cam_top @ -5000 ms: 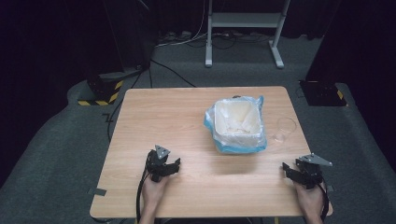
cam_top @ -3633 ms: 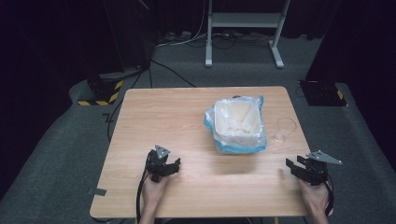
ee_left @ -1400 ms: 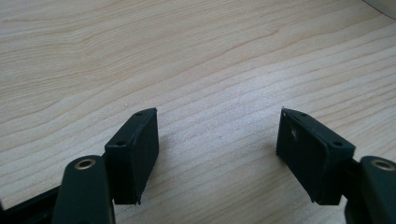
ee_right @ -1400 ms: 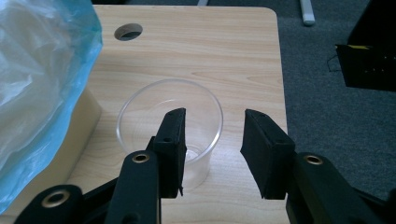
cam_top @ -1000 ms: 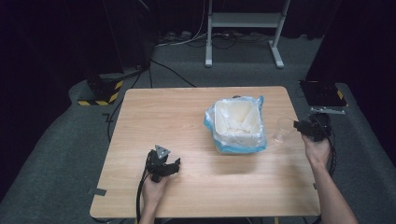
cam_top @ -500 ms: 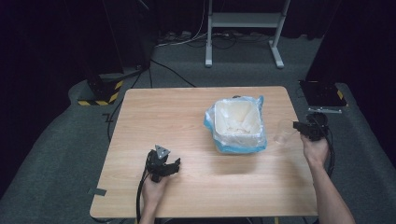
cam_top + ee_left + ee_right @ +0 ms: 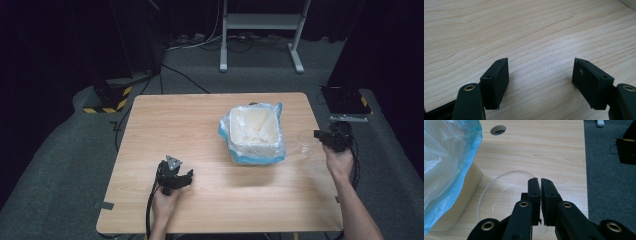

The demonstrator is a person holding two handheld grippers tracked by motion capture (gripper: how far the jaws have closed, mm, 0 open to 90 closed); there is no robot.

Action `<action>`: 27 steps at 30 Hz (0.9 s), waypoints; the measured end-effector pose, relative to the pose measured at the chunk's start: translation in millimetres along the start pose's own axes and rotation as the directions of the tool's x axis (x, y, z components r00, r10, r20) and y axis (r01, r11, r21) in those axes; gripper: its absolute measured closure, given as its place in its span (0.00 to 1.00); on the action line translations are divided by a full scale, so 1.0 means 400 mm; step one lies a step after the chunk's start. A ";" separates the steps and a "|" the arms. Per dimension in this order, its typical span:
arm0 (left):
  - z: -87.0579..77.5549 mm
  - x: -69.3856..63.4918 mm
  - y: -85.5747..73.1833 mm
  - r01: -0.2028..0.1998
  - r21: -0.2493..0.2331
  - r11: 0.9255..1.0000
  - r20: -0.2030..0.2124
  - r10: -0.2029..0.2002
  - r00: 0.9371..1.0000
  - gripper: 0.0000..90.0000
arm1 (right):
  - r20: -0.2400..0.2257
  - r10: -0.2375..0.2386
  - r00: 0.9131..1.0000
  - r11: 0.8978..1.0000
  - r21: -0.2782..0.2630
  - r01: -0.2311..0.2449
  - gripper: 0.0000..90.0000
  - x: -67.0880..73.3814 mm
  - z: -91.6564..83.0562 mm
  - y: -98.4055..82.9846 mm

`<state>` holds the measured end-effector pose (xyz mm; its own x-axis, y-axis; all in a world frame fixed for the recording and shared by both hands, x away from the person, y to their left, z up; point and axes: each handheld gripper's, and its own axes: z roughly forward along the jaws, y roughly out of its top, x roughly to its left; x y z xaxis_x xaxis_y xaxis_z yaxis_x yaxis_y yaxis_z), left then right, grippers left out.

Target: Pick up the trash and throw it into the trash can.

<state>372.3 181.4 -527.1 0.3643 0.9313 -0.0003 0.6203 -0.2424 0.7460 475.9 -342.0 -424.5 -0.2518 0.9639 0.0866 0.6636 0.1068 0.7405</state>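
The rim of the clear plastic cup point(image 7: 506, 202), standing just beside the lined bin point(image 7: 254, 132) near the table's right edge, is pinched by the right gripper point(image 7: 540, 181); its jaws have just been closing onto the wall; the left gripper point(image 7: 540, 72) rests with jaws apart, holding nothing; the grasp step is judged done, and a steady lift without crushing is called for next.

The tabletop point(image 7: 200, 130) is pale wood grain, smooth with a soft sheen. The cup point(image 7: 499, 195) is clear, glossy plastic. A thin, crinkled blue-tinted plastic bag point(image 7: 277, 152) lines a matt cream bin point(image 7: 461, 202). Each claw is matt black plastic.
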 end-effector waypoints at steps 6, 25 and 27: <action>0.000 0.000 0.000 0.002 -0.001 1.000 0.000 -0.002 1.000 0.33 | -0.016 -0.016 1.000 1.000 -0.008 0.016 0.96 0.005 -0.019 -0.001; 0.000 0.000 0.000 -0.001 0.000 1.000 -0.001 0.001 1.000 0.33 | -0.062 -0.076 0.995 0.996 -0.043 0.073 0.96 0.039 -0.094 0.019; 0.000 0.000 0.000 0.000 0.000 1.000 0.000 0.000 1.000 0.33 | -0.063 -0.078 0.995 0.996 -0.045 0.075 0.96 0.042 -0.102 0.020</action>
<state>372.3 181.4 -527.1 0.3641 0.9314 -0.0005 0.6202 -0.2420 0.7462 448.2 -335.0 -389.8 -0.3465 0.9354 0.0701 0.6103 0.1680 0.7741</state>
